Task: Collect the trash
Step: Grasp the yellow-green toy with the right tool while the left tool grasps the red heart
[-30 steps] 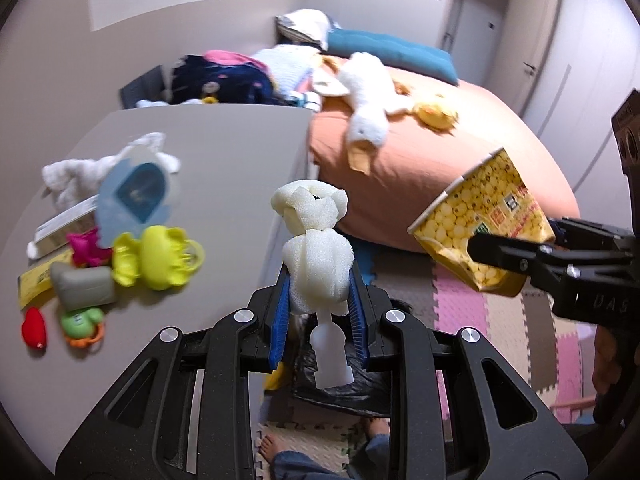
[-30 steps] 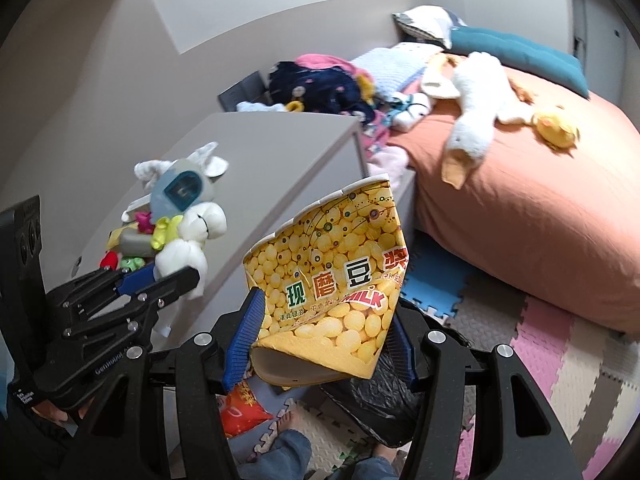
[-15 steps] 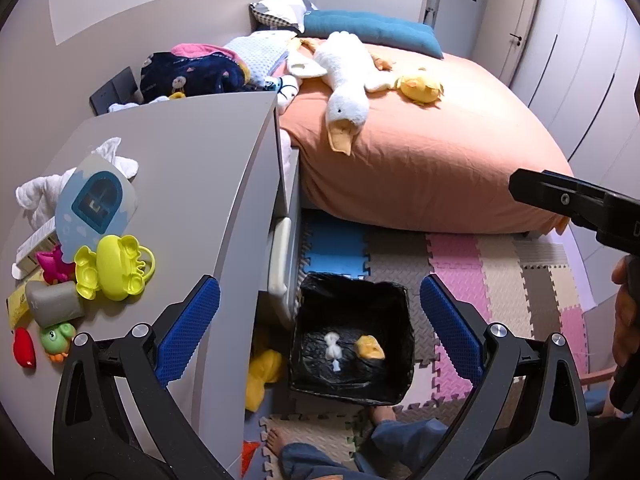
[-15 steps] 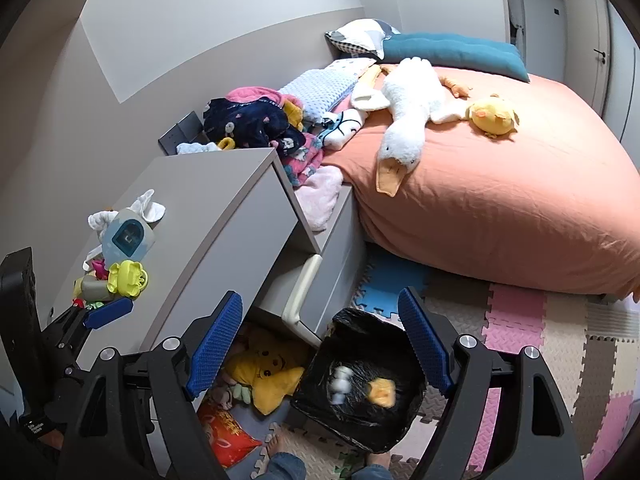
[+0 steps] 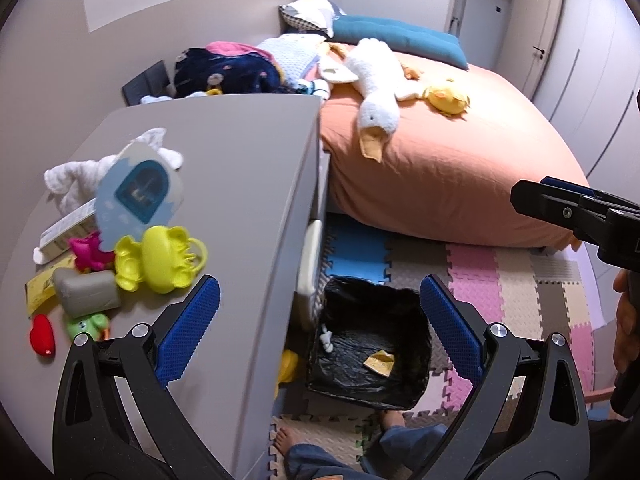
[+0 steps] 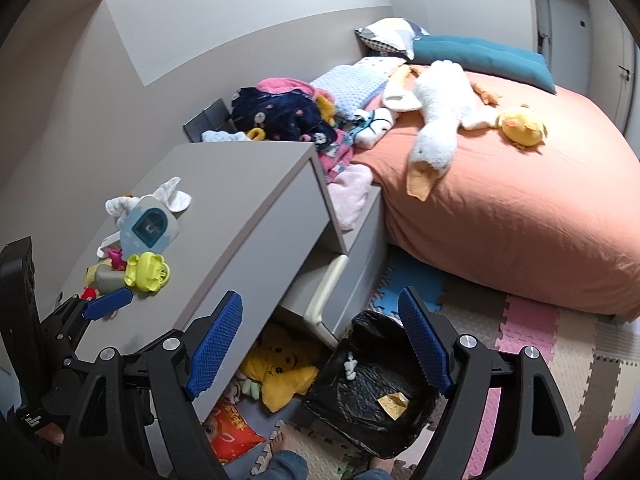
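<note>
Both grippers, left (image 5: 318,320) and right (image 6: 320,342), hang released above the bin (image 5: 412,394); toys crowding the counter's (image 5: 240,168) left edge risk being grabbed as trash.

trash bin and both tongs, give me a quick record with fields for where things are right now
bin: black-lined trash bin on the foam mat floor, beside the grey dresser
in bin: white foam piece; yellow snack wrapper
left tongs: open, nothing between them, above the bin
right tongs: open, nothing between them, above the bin
dresser top: toys clustered at the left side, yellow toy among them
</note>
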Demonstrator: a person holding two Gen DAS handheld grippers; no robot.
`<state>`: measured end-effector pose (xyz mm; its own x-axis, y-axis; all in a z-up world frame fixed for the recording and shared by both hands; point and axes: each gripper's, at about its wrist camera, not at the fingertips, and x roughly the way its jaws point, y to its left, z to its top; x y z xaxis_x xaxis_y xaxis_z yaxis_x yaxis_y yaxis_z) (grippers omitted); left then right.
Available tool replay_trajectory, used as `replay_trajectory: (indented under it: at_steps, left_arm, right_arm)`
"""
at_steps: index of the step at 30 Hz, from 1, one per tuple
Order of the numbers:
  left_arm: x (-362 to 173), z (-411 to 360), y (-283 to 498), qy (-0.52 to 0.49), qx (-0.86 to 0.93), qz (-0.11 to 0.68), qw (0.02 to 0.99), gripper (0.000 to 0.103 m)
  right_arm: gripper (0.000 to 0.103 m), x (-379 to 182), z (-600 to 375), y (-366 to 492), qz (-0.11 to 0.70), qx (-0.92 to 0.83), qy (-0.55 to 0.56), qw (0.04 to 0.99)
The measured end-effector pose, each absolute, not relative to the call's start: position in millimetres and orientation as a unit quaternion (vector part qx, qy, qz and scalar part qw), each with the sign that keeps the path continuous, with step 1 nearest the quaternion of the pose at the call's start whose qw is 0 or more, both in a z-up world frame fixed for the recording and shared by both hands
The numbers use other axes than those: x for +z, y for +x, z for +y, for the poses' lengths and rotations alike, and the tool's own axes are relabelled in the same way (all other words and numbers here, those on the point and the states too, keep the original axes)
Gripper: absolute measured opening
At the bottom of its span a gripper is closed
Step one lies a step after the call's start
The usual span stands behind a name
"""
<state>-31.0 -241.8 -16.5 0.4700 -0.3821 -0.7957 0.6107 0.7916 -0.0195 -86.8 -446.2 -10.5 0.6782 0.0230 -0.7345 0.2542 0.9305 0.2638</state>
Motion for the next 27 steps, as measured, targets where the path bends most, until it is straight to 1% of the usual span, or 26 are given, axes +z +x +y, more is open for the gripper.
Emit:
replay_trajectory:
  at_steps: [11, 27]
  left_arm:
    - [-12, -190, -17, 0.113, -0.241, 0.430, 0.863, 0.097]
    - [-17, -95, 2, 0.069, -0.147, 0.463, 0.871, 0.097]
  right_arm:
    - [0.081, -10, -401, -55, 0.404, -0.017, 0.160, 0.901]
    - [0.081, -17, -318, -8, 0.423, 0.065, 0.131, 0.894]
